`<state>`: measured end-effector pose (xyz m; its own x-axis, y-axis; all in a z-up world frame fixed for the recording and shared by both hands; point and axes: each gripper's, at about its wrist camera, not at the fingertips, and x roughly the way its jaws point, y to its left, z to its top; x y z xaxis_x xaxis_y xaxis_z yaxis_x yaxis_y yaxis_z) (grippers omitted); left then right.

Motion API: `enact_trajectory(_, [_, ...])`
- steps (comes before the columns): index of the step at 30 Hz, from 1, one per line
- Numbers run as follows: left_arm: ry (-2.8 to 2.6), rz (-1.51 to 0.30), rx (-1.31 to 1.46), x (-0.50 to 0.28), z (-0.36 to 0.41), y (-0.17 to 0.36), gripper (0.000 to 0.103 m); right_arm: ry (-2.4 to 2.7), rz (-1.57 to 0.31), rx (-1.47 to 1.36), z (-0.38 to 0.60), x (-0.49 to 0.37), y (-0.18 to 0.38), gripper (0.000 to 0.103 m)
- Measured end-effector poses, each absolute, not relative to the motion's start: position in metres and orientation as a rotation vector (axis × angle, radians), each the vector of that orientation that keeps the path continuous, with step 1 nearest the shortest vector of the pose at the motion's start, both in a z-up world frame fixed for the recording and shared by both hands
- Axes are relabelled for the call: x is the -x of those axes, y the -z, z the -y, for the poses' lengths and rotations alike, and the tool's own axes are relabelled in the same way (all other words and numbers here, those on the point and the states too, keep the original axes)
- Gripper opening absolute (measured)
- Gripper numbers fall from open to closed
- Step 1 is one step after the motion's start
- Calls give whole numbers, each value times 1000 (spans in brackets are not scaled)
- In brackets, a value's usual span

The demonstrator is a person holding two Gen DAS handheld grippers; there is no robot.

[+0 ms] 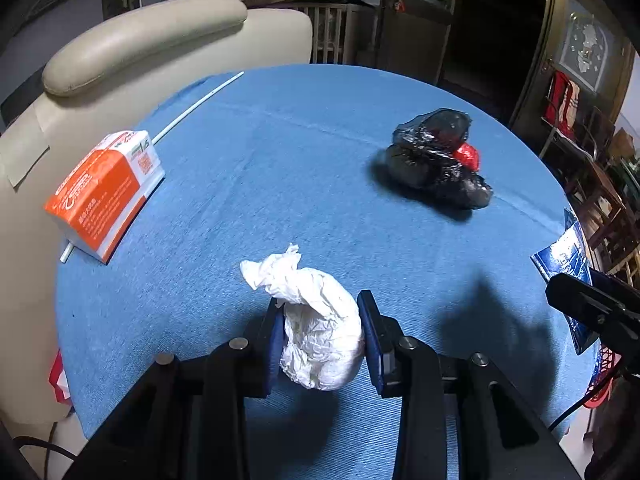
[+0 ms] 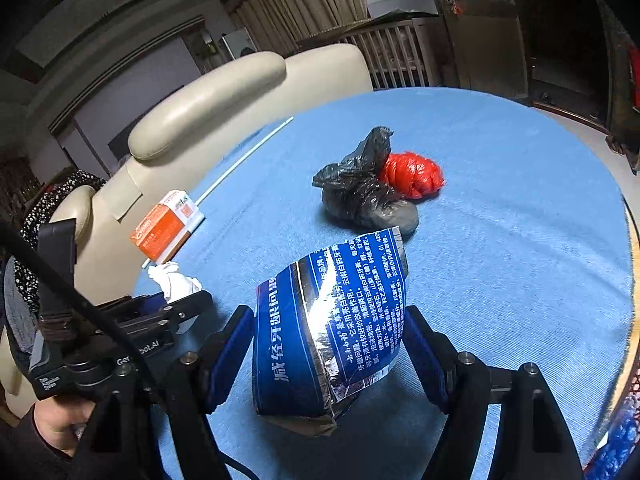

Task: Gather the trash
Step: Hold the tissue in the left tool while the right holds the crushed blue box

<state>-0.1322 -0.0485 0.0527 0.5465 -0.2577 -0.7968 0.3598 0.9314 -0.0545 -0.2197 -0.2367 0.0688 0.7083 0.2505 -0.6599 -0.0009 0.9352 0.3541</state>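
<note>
My left gripper (image 1: 322, 320) is shut on a crumpled white tissue (image 1: 316, 320), held just above the blue tablecloth (image 1: 260, 160); the tissue also shows in the right wrist view (image 2: 174, 280). My right gripper (image 2: 330, 340) is shut on a flattened blue and silver carton (image 2: 328, 328), whose edge shows in the left wrist view (image 1: 568, 260). A black plastic bag (image 1: 432, 160) with a red bag (image 1: 468, 156) tucked against it lies on the far right of the table; they also show in the right wrist view, black (image 2: 364, 192) and red (image 2: 412, 174).
An orange and white box (image 1: 108, 192) lies at the table's left edge on a long white straw (image 1: 196, 104). A beige leather chair (image 1: 140, 40) stands behind the left side. A red basket (image 1: 604, 376) sits beyond the right edge.
</note>
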Motion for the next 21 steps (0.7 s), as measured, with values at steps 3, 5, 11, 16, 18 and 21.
enact_trajectory(3, [373,-913,-132,136,52,-55,37,-140,-765,-346,239,225,-73,77])
enact_trajectory(5, [378,-910,-134,138,53,-56,37,-138,-762,-342,239,227,-74,77])
enact_trajectory(11, [391,-892,-148,144,56,-60,37,-138,-751,-338,238,233,-77,77])
enact_trajectory(16, [402,-883,-160,149,61,-62,37,-123,-750,-340,242,239,-77,77])
enact_trajectory(18, [407,-881,-163,150,62,-62,37,-118,-751,-345,244,241,-76,77])
enact_trajectory(21, [414,-882,-171,152,65,-62,37,-107,-756,-352,248,245,-74,77])
